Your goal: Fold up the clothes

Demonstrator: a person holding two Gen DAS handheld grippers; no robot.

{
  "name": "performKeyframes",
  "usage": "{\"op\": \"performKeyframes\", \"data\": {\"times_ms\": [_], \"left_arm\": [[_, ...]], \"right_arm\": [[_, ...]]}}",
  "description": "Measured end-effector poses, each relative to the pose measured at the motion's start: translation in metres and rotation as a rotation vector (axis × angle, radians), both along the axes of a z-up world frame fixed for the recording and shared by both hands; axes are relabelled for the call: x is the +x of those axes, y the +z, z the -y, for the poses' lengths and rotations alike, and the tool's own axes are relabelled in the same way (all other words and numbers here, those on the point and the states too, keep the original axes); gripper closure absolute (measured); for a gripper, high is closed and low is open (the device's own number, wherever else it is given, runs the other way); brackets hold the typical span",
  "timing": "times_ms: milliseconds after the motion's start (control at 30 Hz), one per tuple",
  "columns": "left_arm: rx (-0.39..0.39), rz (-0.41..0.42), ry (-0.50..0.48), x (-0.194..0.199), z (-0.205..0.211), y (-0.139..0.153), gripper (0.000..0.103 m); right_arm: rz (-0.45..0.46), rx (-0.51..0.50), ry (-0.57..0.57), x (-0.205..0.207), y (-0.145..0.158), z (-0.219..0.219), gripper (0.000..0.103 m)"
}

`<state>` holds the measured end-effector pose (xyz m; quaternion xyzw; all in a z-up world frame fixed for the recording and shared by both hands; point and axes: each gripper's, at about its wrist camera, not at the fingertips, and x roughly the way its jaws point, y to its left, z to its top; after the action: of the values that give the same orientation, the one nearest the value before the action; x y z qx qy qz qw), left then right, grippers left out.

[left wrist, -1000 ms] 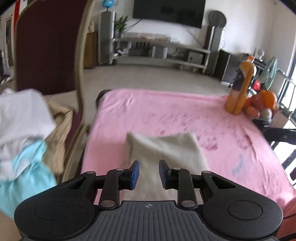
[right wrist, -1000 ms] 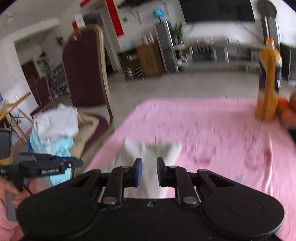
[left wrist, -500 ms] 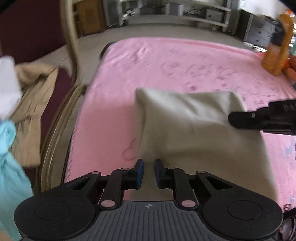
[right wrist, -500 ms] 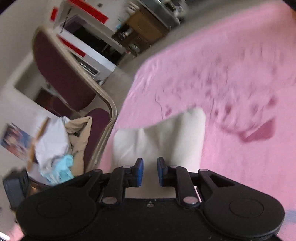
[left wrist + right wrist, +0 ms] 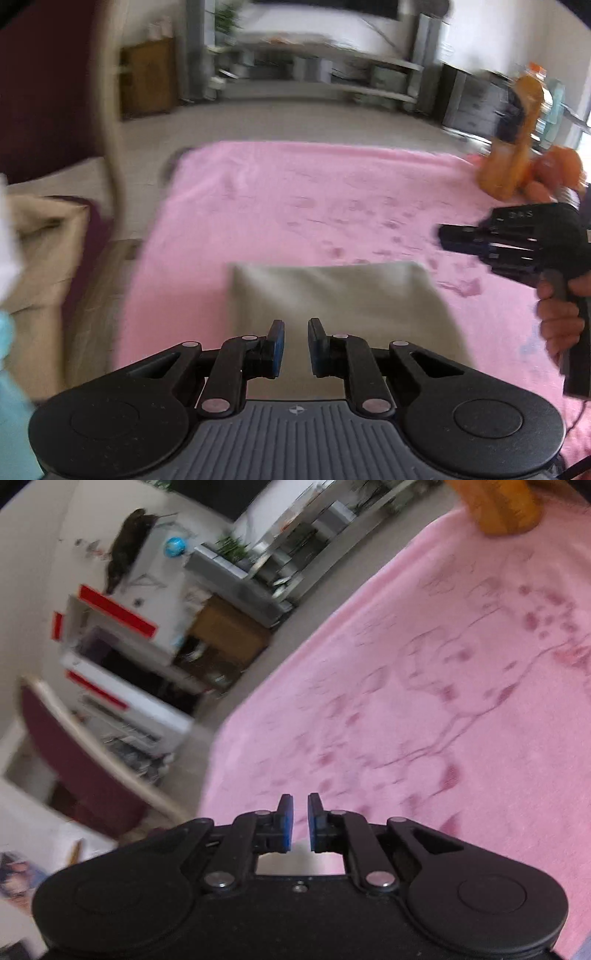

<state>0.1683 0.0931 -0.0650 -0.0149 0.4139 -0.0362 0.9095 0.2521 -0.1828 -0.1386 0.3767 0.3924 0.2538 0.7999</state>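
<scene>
Folded beige cloth flat on pink cover, at 12 o'clock from left gripper. Jaws narrowly parted, empty. Right gripper at 3 o'clock, above bare cover, narrow gap, empty. Orange bottle at 2 o'clock. Chair at 9 o'clock.

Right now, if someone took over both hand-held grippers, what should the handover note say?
Left hand-held gripper: open, empty, just short of the near edge of the folded beige garment.
Right hand-held gripper: narrowly open, empty, over bare pink blanket.
Beige garment lies flat as a neat rectangle on the blanket; looks folded.
More clothes wait heaped on the chair, left of the blanket.
Left: probably set the beige piece aside, fetch the next item.
</scene>
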Motion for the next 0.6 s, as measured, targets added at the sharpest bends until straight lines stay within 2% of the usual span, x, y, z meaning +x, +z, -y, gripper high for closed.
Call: {"op": "performKeyframes", "data": {"times_ms": [100,167,200,267,367,400,500,567,600], "left_arm": [[-0.018,-0.056,-0.046,0.028,0.009,-0.018,0.084],[-0.027,-0.083,-0.062,0.045,0.012,-0.028,0.083],[-0.028,-0.074,-0.031,0.052,0.007,-0.03,0.084],[-0.051,-0.044,0.046,0.065,-0.01,-0.034,0.089],[-0.094,-0.007,0.154,0.075,-0.036,-0.039,0.091],[-0.062,0.002,0.197,0.078,-0.038,-0.038,0.091],[0.027,0.026,0.323,0.086,-0.044,-0.037,0.094],[0.015,0.025,0.363,0.083,-0.052,-0.027,0.095],[0.001,0.03,0.352,0.08,-0.053,-0.019,0.095]], "right_arm": [[-0.047,0.066,0.184,0.003,-0.007,-0.017,0.093],[-0.098,0.069,0.31,0.004,-0.017,-0.032,0.092],[-0.117,0.049,0.349,0.005,-0.023,-0.039,0.092],[-0.135,-0.005,0.359,0.007,-0.035,-0.048,0.103],[-0.118,0.059,0.231,0.014,-0.044,-0.036,0.103],[-0.096,0.057,0.173,0.014,-0.045,-0.032,0.103],[-0.015,-0.003,-0.005,0.008,-0.041,-0.022,0.103],[0.002,-0.094,-0.099,0.003,-0.034,-0.017,0.099],[0.008,-0.115,-0.111,0.003,-0.031,-0.016,0.098]]}}
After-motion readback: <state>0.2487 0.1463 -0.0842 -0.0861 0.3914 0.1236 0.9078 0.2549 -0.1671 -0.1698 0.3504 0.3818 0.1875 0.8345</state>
